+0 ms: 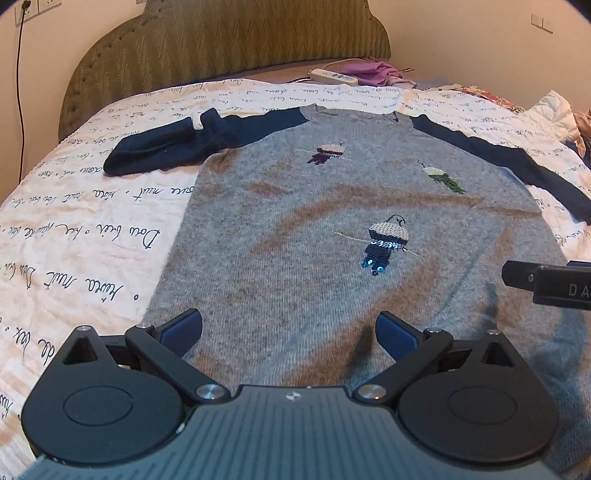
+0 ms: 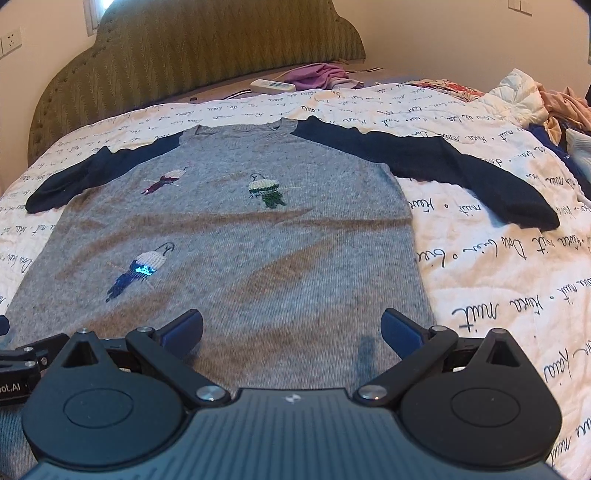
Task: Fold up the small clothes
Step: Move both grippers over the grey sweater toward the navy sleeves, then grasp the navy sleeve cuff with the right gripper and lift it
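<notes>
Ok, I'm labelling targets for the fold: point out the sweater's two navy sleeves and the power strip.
left navy sleeve (image 1: pixel 155 153), left wrist view, bunched cuff end.
right navy sleeve (image 2: pixel 461 170), right wrist view, mid-sleeve.
power strip (image 2: pixel 272 86), right wrist view, white top face.

Bed (image 1: pixel 92 229) under script-printed cream quilt; olive chevron headboard (image 1: pixel 229 40) against pale wall (image 1: pixel 461 26); wall sockets (image 1: pixel 37 9) upper left.
</notes>
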Demonstrator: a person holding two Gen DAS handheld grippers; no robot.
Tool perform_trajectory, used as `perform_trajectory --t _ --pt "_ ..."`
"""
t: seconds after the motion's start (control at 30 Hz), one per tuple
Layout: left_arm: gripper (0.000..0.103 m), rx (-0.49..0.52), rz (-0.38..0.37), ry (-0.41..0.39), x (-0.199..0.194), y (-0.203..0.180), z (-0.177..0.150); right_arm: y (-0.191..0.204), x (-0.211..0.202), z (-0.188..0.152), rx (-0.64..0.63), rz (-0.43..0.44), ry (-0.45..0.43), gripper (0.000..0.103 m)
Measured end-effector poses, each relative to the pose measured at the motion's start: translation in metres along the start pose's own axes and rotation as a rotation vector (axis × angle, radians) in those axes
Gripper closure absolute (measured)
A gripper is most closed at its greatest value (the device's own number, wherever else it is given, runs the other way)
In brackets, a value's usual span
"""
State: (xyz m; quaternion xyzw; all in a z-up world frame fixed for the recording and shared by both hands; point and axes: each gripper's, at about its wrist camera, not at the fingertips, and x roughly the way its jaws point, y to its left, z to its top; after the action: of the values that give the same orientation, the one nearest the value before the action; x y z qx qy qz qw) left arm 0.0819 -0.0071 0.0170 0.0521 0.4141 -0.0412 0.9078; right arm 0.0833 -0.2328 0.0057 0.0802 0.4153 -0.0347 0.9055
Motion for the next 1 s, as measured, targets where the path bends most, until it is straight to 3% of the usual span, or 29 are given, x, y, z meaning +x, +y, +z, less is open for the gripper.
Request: perform_trajectory --t 0.77,0.9,1.0 --pt "0.001 0.036 0.032 -0.067 0.043 -0.020 0.063 -0.016 0.040 0.054 -0.061 0.011 0.000 0.000" --pt "0.001 0.033 0.029 -0.041 0.058 -0.025 0.073 -0.038 0.048 0.065 -0.040 0.042 -0.018 0.000" --pt "0.001 0.037 0.024 -0.029 0.065 -0.029 0.075 -0.075 0.053 0.071 0.014 0.005 -0.059 0.000"
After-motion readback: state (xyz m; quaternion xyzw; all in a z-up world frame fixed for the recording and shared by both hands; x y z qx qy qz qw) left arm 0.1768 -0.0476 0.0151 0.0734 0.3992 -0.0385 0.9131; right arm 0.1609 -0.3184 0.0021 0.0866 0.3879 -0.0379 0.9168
